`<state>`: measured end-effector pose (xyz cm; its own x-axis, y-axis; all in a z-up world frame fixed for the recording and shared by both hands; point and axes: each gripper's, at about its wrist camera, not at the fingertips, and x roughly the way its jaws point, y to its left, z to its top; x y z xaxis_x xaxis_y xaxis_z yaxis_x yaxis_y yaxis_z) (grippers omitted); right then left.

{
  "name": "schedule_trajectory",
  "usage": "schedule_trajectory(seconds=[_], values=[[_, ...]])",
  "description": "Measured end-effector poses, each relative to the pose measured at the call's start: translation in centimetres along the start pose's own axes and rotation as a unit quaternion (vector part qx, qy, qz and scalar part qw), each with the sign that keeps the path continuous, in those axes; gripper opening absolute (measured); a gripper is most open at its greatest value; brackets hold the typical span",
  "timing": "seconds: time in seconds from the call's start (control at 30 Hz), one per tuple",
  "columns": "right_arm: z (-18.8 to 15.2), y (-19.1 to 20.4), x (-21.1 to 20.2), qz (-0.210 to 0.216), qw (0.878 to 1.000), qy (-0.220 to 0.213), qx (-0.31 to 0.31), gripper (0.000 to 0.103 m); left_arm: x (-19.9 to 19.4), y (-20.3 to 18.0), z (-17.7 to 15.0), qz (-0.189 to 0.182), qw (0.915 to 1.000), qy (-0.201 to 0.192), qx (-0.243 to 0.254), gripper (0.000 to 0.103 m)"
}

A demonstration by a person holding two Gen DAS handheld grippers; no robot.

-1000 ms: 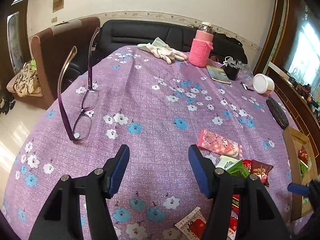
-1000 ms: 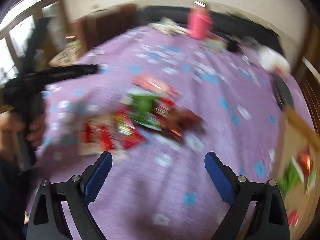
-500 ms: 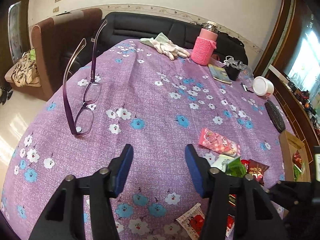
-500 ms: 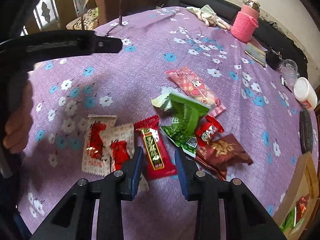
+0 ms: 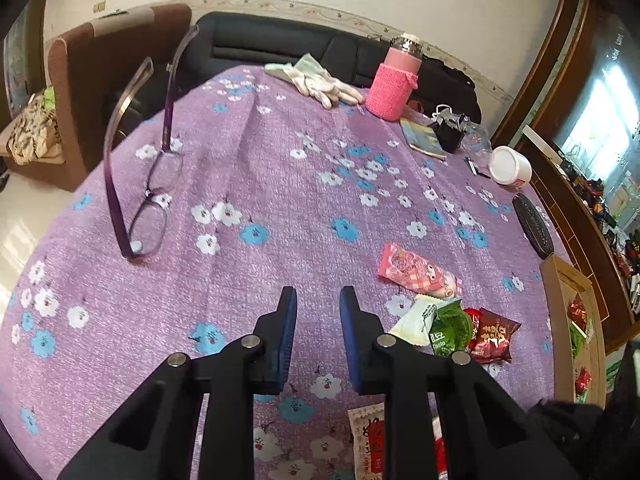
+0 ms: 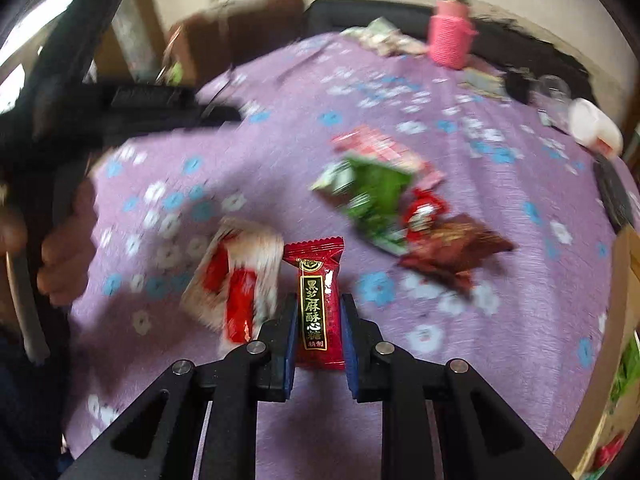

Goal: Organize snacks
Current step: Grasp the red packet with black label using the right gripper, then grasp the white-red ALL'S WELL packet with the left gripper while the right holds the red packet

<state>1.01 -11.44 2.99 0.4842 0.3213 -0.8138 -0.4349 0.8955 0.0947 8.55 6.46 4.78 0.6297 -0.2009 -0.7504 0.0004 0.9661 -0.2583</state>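
Left wrist: cardboard box (image 5: 554, 320) holds snack packets (image 5: 577, 312).

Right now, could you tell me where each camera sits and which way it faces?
Left wrist: on the left gripper, angled down over the purple flowered tablecloth; its fingers are empty.
Right wrist: on the right gripper, angled down at the snack pile; its fingers pinch a red candy wrapper with gold lettering; a hand shows left.
Shared: pink knitted-sleeve bottle, green snack packet.
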Motion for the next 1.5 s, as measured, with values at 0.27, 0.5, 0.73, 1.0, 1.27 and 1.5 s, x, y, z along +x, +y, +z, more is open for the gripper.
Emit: schedule_trajectory(seconds=[0.27,0.5,0.73,1.0,1.27,1.5], values=[[-0.9,-4.2,-1.6,0.024,0.993,-0.094,0.067,0.021,0.7,-1.0,-0.4,-0.044,0.9987,0.023,0.016,0.021],[-1.1,-6.0,-2.9,0.072,0.984,-0.14,0.081,0.021,0.4,-2.4,-1.6,-0.069,0.9953,0.061,0.029,0.021],[-1.7,-6.9,-3.7,0.08,0.98,-0.148,0.104,0.021,-2.3,-3.4,-5.6,-0.028,0.9939,0.085,0.064,0.021],[-1.9,-6.1,-4.5,0.081,0.979,-0.162,0.096,0.021,-1.3,-4.3,-7.9,-0.014,0.9928,0.104,0.058,0.031],[-2.1,-6.7,-4.6,0.081,0.977,-0.164,0.109,0.021,-0.2,-6.1,-8.4,0.044,0.9917,0.066,0.101,0.046],[-2.2,-7.1,-4.7,0.079,0.976,-0.166,0.117,0.021,-0.8,-5.9,-8.9,0.069,0.9905,0.044,0.11,0.028]])
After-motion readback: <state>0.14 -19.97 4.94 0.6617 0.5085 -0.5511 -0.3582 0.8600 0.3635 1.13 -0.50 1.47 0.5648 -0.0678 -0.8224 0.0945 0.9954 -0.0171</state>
